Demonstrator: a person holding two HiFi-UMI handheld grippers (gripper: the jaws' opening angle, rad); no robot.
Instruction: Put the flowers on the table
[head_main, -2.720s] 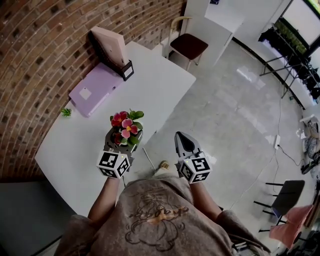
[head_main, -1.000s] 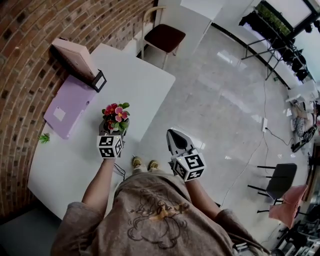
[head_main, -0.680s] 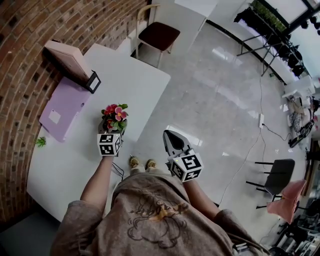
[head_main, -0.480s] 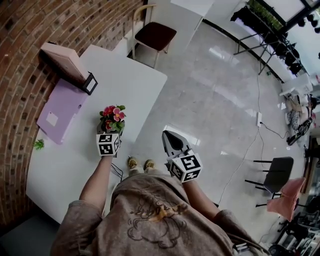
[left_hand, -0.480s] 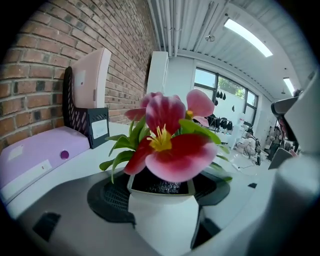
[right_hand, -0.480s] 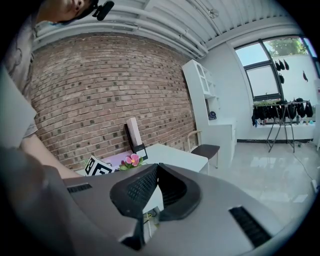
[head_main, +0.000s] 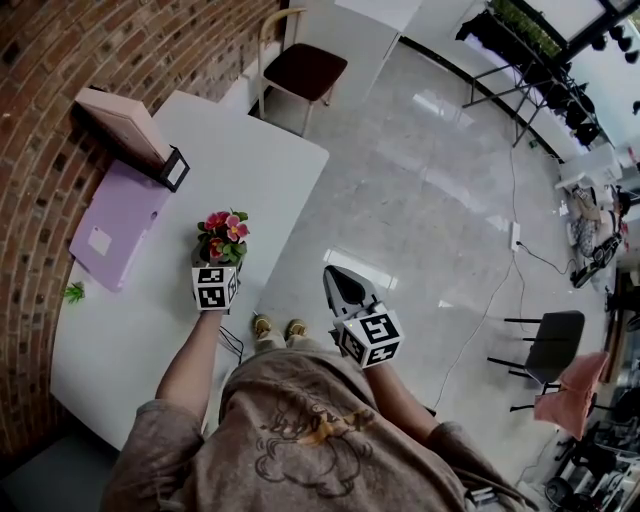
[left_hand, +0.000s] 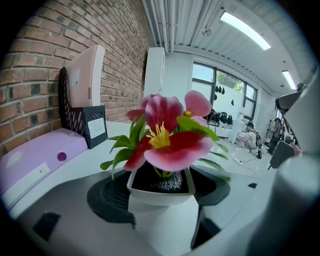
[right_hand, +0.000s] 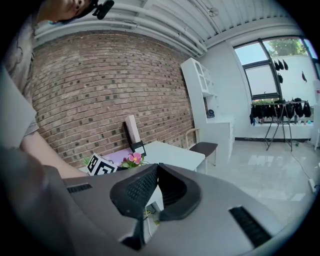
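Note:
Pink and red flowers (head_main: 223, 229) stand in a small white pot (left_hand: 160, 200). My left gripper (head_main: 218, 260) is shut on the pot, with one dark pad on either side of it. The pot is upright over the white table (head_main: 270, 170) near its front edge; whether it touches the top is hidden. In the left gripper view the blooms (left_hand: 167, 137) fill the middle. My right gripper (head_main: 336, 278) hangs shut and empty over the floor, right of the table. From the right gripper view the flowers (right_hand: 134, 159) and the left gripper's marker cube (right_hand: 101, 165) show beyond its closed jaws (right_hand: 157, 187).
A purple box (head_main: 115, 225) lies at the table's wall side, with a pink box (head_main: 120, 118) in a black holder (head_main: 172, 170) behind it. A small green sprig (head_main: 73, 293) sits by the brick wall. A chair (head_main: 300, 65) stands past the table's far end.
My left gripper has carried the flower pot from the table's front edge further in over the tabletop. My right gripper stays shut over the floor.

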